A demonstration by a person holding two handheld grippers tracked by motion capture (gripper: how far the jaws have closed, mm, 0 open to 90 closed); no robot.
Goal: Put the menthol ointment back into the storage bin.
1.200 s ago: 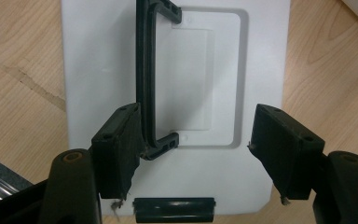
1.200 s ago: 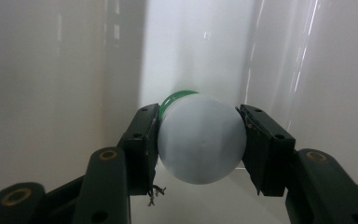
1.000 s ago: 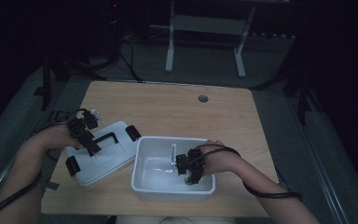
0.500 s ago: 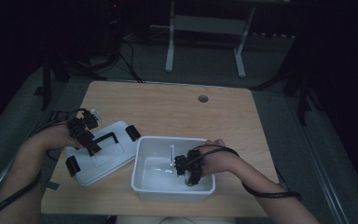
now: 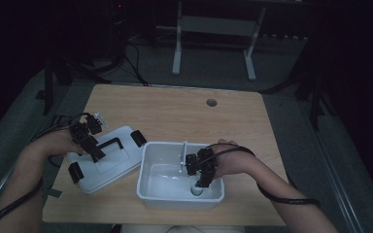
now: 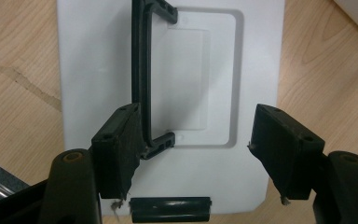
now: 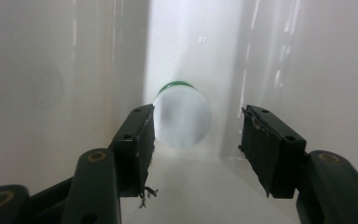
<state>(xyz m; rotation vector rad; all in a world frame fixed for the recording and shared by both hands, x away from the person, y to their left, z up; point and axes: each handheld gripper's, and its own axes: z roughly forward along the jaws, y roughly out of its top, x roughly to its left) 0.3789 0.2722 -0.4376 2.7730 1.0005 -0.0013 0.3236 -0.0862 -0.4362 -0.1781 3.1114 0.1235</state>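
A wooden counter (image 5: 175, 111) carries a white bin (image 5: 148, 187) and, just beside it, its white lid (image 5: 109, 170) with a black handle (image 6: 142, 70). The left tongs (image 6: 193, 149) stand spread over that lid, one jaw beside the handle. Inside the bin, the right tongs (image 7: 196, 147) have just been opening; a small white bottle with a green rim (image 7: 182, 119) lies loose beyond them near the bin's front wall. No writing is readable.

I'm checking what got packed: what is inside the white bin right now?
Inside the white bin lies a small white bottle with a green end; the right hand-held gripper, jaws just opening, hangs above it. The gripper covers part of the floor.
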